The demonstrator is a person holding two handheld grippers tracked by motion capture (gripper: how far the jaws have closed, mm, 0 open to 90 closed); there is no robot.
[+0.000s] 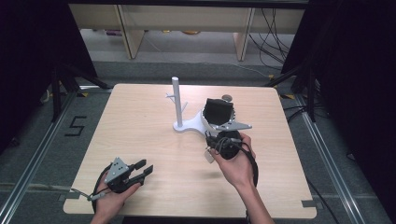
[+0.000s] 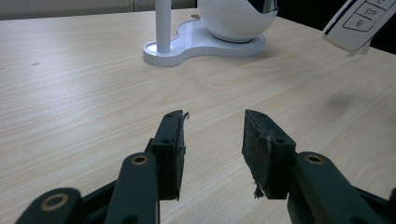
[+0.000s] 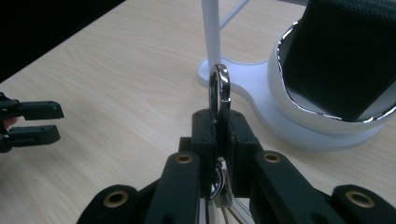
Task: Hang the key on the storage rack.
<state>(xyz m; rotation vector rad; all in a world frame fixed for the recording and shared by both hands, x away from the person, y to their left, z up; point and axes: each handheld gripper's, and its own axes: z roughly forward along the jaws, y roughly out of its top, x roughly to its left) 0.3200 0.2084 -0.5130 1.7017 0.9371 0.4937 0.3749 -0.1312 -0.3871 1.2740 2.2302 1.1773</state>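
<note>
1. Two grippers are over the light wooden table (image 1: 140, 135). The right gripper (image 3: 219, 128) has its jaws pressed together on a silver key ring (image 3: 220, 88), which stands upright out of the pads.
2. A white key fob (image 2: 359, 21) hangs below that gripper in the left gripper view, clear of the tabletop. Whether it is joined to the ring cannot be told.
3. Just ahead of the right gripper's jaw tips stands a white stand (image 3: 261, 93) with an upright post (image 1: 176, 100) and a round cup (image 1: 208, 122) holding a black object (image 3: 345, 51); the ring's top is near the post's foot but apart from it.
4. The left gripper (image 2: 212, 140) rests low with its jaws apart and nothing between them. It lies well off to the side of the right gripper, near the table's near edge.
5. Bare tabletop stretches between the two grippers and from the left gripper forward to the stand. The far and side edges lie well beyond both.
</note>
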